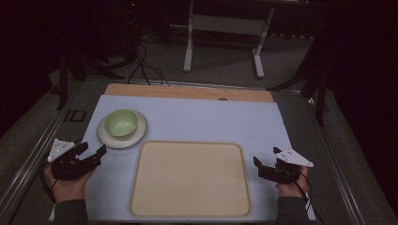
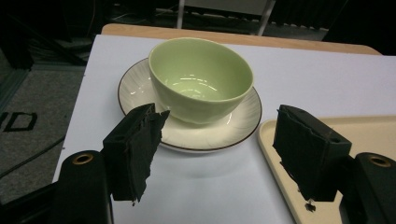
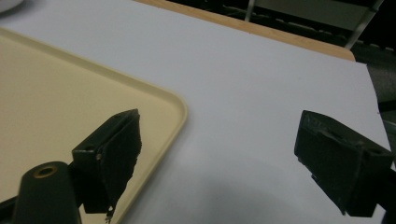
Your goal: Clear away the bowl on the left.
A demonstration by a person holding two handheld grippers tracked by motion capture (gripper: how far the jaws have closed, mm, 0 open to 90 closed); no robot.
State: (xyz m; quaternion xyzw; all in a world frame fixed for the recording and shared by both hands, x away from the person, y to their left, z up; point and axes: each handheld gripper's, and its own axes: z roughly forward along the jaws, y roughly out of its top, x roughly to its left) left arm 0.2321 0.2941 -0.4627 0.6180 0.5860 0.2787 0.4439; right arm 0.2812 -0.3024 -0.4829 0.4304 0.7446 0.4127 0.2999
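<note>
On the near side of the white table (image 1: 197, 117), the left gripper (image 1: 91, 152) and the right gripper (image 1: 265, 166) rest in a person's hands, both with jaws wide apart and holding nothing. Between them lies a bare cream tray (image 1: 190, 178). Farther back, a green bowl (image 1: 121, 123) sits on a white plate (image 1: 107, 138), just ahead of the left gripper.

Pale green bowl (image 2: 201, 79), cream tray (image 1: 190, 179)

Left tool (image 1: 89, 152) held in left hand (image 1: 68, 185) at near left, jaws wide apart, empty, aimed far-right. Right tool (image 1: 265, 166) in right hand (image 1: 293, 185) at near right, jaws wide apart, empty, aimed left. Both forearms enter from near edge.
</note>
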